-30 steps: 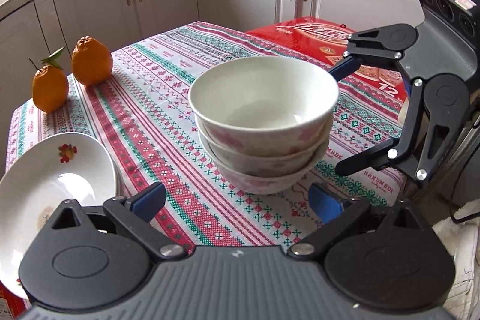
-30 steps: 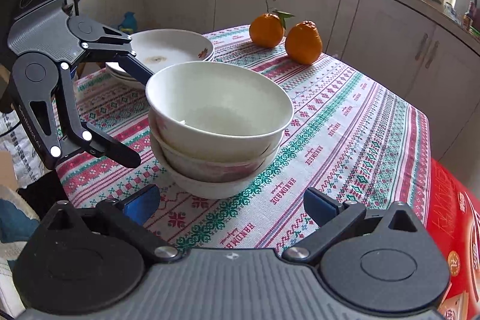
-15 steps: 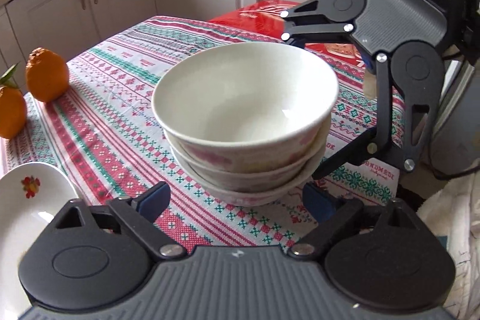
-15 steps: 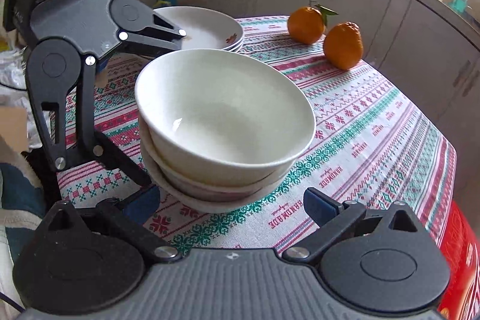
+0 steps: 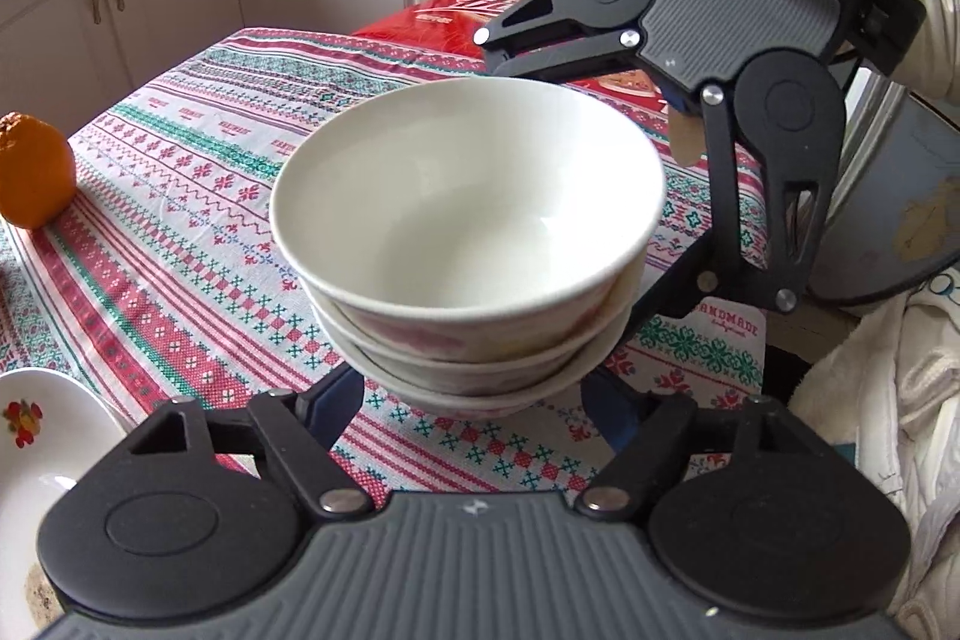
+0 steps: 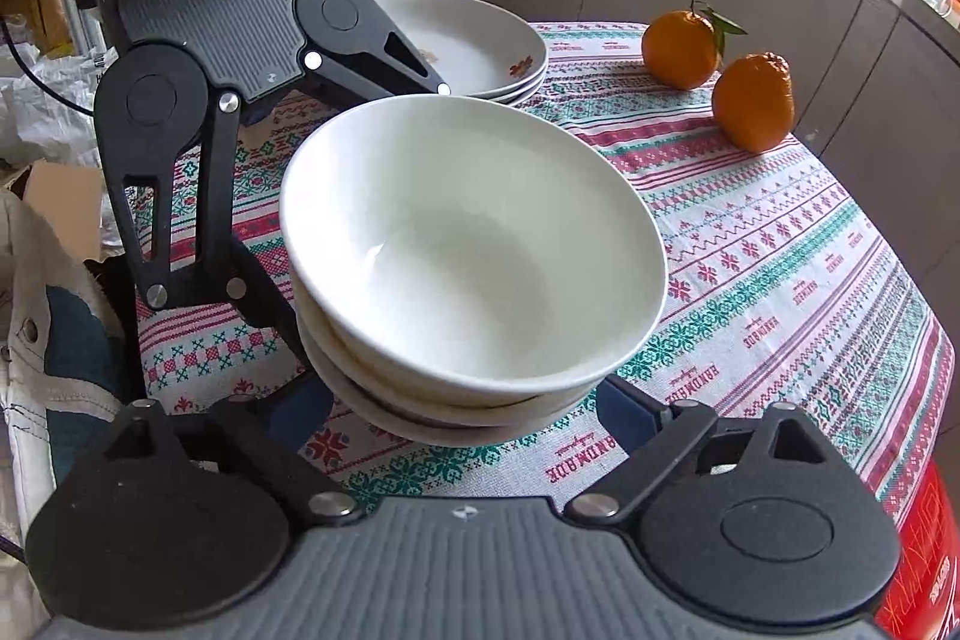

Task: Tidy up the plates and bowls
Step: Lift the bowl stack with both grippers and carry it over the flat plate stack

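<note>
Stack of bowls upright on the patterned bench, mouths up, round and so without any long axis, seated dead centre at twelve o'clock between both sets of jaws. Left gripper closing from the near side, blue pads flanking the bottom bowl at nine and three, contact impossible to confirm; right gripper closing likewise from the opposite side, equally near, its pads beside the lowest rim. Stacked plates beyond at twelve in the right view, oranges at one o'clock.
</note>
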### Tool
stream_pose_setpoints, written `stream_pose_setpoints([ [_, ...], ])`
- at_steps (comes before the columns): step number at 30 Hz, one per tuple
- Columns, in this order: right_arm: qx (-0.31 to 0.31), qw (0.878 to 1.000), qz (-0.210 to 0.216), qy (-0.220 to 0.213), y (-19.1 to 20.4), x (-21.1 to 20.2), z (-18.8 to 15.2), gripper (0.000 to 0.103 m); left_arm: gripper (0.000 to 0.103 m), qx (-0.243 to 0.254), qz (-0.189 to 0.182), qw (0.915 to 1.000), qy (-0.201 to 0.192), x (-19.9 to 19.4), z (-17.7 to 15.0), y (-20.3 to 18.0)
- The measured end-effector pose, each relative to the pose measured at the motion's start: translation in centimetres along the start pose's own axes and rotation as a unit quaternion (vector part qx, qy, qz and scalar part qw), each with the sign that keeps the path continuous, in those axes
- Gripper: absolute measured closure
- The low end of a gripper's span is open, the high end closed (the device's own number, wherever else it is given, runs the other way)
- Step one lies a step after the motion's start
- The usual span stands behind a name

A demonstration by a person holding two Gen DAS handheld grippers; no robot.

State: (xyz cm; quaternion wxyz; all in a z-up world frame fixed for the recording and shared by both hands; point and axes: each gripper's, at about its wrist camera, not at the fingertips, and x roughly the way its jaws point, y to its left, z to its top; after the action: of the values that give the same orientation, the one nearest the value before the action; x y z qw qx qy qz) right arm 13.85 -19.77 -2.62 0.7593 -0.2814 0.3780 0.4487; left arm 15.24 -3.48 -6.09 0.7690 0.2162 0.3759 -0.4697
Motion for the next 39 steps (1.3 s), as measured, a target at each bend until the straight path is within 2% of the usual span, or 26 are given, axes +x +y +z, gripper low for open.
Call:
stream_pose_setpoints([
  [5,-0.004,1.0,0.011,0.007,-0.2,0.2,0.3,0.012,0.027,0.005,-0.012,0.9999,0.006,0.0,0.5,0.7],
  [18,0.012,0.999,0.034,0.003,-1.0,0.3,0.4,0.013,0.026,0.014,-0.035,0.9992,0.017,0.1,1.2,1.9],
  [31,0.018,0.999,0.03,0.008,-0.6,0.2,0.6,0.014,0.026,0.019,-0.031,0.9992,0.018,-0.3,1.4,1.3],
  [39,-0.002,1.0,0.016,0.007,0.0,-0.5,2.2,0.014,0.026,0.021,-0.013,0.9997,-0.001,-2.6,1.2,1.4],
])
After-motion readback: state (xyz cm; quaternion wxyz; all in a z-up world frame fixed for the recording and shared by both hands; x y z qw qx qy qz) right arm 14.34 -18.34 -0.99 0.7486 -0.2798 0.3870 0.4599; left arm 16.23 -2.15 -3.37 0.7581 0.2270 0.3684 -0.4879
